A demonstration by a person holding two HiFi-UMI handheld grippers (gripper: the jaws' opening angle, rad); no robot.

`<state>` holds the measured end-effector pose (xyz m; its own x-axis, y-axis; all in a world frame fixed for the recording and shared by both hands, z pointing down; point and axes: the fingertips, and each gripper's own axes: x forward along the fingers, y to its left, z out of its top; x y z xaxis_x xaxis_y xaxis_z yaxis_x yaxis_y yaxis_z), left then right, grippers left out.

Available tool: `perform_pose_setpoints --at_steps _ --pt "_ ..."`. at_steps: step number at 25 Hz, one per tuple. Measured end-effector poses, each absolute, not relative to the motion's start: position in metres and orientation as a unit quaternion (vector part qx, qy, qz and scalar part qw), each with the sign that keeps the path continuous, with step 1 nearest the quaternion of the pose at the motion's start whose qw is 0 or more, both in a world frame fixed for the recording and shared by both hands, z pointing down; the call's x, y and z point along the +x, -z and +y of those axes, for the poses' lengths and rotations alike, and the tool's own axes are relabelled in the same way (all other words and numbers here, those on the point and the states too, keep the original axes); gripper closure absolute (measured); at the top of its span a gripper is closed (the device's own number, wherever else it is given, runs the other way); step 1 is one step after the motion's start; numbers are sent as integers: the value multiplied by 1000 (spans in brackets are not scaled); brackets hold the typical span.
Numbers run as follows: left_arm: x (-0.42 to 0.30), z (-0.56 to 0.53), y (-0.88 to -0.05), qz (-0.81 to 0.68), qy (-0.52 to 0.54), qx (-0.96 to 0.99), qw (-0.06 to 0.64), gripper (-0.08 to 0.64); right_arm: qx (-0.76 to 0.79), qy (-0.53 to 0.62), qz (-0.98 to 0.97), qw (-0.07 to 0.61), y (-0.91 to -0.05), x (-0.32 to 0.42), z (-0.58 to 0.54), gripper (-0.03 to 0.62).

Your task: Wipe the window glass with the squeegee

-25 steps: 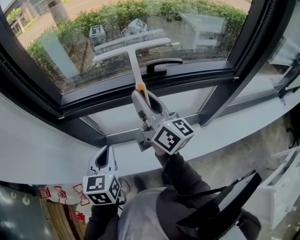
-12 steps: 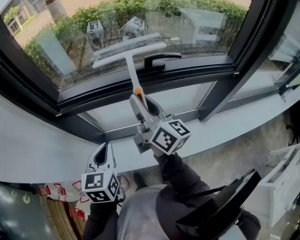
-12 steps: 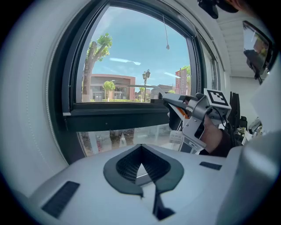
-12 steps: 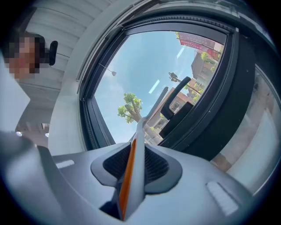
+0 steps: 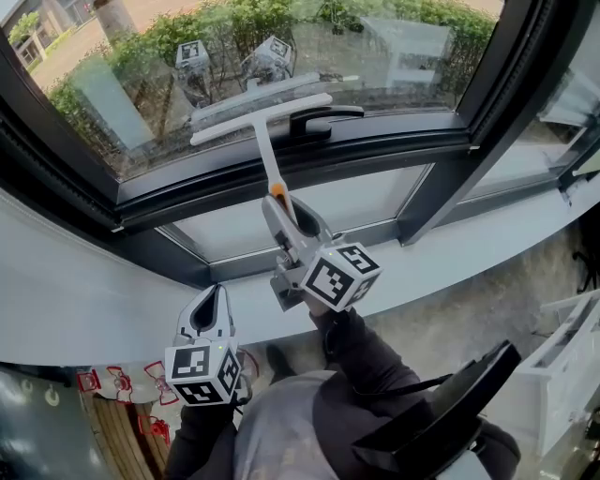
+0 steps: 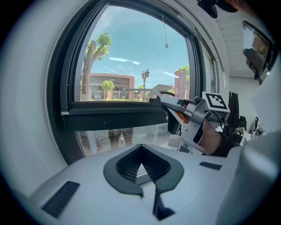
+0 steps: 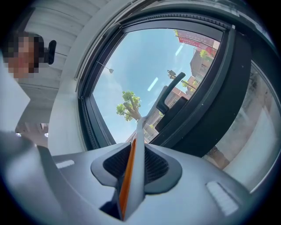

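right gripper (image 5: 279,202) pinching squeegee (image 5: 265,122) handle | blade at window glass (image 5: 141,84), bottom frame edge just below (window handle (image 5: 323,119) beside blade's right end) | left gripper (image 5: 210,298) pressed together, empty, well behind

A green hedge (image 5: 450,23) fills the top of the frame (outdoors); red ornaments (image 5: 122,385) hang lower left, below the white sill (image 5: 66,300).

White squeegee (image 5: 266,142) with orange handle stripe, black window frame (image 5: 394,141), green hedge (image 5: 441,23) outside.

Squeegee (image 5: 266,142) handle's lower end hidden inside the right claw (image 5: 281,204); window frame (image 5: 403,145) cut off at every edge.
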<state>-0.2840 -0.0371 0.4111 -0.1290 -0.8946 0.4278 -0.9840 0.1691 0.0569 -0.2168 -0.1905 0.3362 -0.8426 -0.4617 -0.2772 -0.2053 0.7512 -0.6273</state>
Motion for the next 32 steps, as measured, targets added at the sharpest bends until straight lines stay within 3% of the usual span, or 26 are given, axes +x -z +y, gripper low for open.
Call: perform_pose_setpoints --at_steps 18,32 --pt "-287 -39 -421 -735 -106 639 201 561 -172 299 919 192 -343 -221 -177 515" --pt "-329 -25 -405 -738 -88 643 184 561 -85 263 920 277 -217 -263 -132 518"
